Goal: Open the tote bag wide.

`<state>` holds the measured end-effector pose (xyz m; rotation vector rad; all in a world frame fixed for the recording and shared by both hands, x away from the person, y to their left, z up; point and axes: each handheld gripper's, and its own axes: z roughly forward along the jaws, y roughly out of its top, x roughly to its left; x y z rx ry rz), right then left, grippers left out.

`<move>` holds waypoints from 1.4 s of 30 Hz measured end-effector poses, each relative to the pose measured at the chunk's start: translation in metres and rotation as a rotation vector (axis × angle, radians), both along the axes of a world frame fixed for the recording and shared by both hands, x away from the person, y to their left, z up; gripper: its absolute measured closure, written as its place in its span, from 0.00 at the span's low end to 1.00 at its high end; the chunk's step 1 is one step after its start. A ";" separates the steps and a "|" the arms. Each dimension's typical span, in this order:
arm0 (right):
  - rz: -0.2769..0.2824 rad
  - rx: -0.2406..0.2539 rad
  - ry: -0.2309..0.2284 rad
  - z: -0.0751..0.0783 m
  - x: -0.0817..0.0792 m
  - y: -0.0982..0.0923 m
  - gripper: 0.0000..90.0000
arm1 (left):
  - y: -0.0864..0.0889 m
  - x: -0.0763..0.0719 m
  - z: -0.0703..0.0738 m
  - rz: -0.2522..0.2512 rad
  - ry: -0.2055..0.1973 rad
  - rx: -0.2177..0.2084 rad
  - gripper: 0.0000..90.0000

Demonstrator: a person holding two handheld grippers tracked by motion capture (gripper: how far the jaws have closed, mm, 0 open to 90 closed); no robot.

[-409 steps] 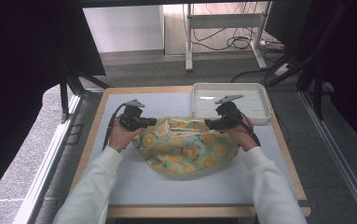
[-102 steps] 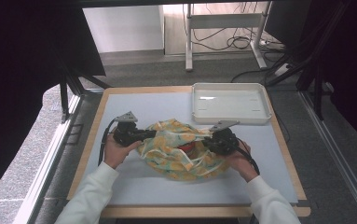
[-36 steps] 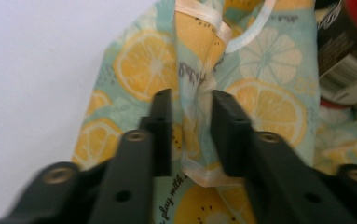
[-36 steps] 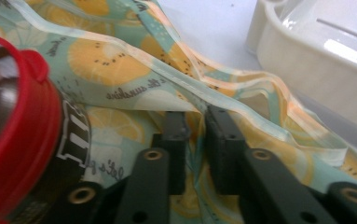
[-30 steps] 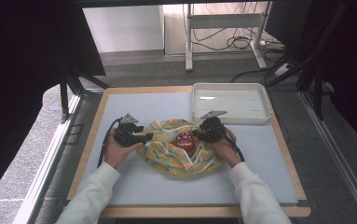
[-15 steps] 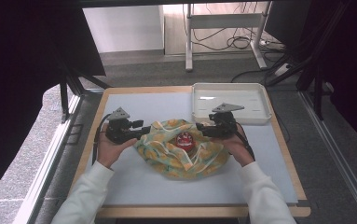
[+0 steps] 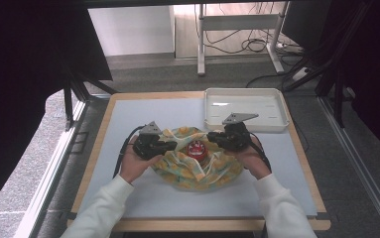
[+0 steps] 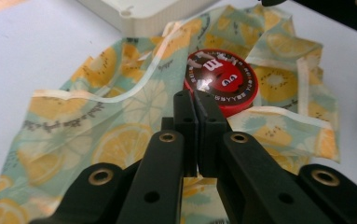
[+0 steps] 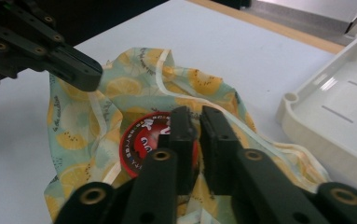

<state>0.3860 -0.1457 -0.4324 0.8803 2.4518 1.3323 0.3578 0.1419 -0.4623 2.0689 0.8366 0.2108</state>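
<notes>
Both grippers closed with nothing between the jaws. Left gripper (image 7: 173,145) and right gripper (image 7: 212,139) hang over the cloth (image 7: 197,166). The red tin (image 8: 221,80) lies uncovered on the cloth, just ahead of each set of jaws. Risk: a blind pinch catches only the cord (image 8: 144,82), tugs the cloth, and the tin slides off.
</notes>
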 end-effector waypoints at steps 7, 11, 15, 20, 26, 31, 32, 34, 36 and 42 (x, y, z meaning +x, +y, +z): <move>0.014 0.000 0.043 -0.006 0.017 0.019 0.98 | -0.013 0.010 -0.017 -0.016 0.055 0.037 1.00; 0.018 -0.017 0.084 -0.016 0.028 0.032 0.99 | -0.017 0.009 -0.022 -0.025 0.069 0.055 1.00; -0.008 -0.042 0.123 -0.031 0.041 0.037 0.99 | -0.019 0.010 -0.027 -0.015 0.085 0.064 1.00; -0.056 -0.057 0.156 -0.045 0.054 0.033 0.99 | -0.022 0.013 -0.039 -0.019 0.126 0.098 1.00; -0.114 -0.088 0.200 -0.066 0.067 0.031 0.99 | -0.024 0.012 -0.049 -0.046 0.174 0.127 1.00; -0.154 -0.112 0.219 -0.078 0.073 0.027 0.99 | -0.022 0.005 -0.058 -0.071 0.204 0.134 1.00; -0.161 -0.117 0.221 -0.080 0.073 0.027 0.99 | -0.021 0.004 -0.059 -0.074 0.210 0.133 1.00; -0.174 -0.119 0.219 -0.084 0.074 0.025 0.99 | -0.020 0.001 -0.062 -0.079 0.215 0.136 1.00; -0.185 -0.130 0.222 -0.090 0.075 0.024 0.99 | -0.021 -0.002 -0.065 -0.090 0.225 0.136 1.00; -0.200 -0.127 0.203 -0.092 0.074 0.022 0.99 | -0.026 -0.011 -0.065 -0.120 0.234 0.135 1.00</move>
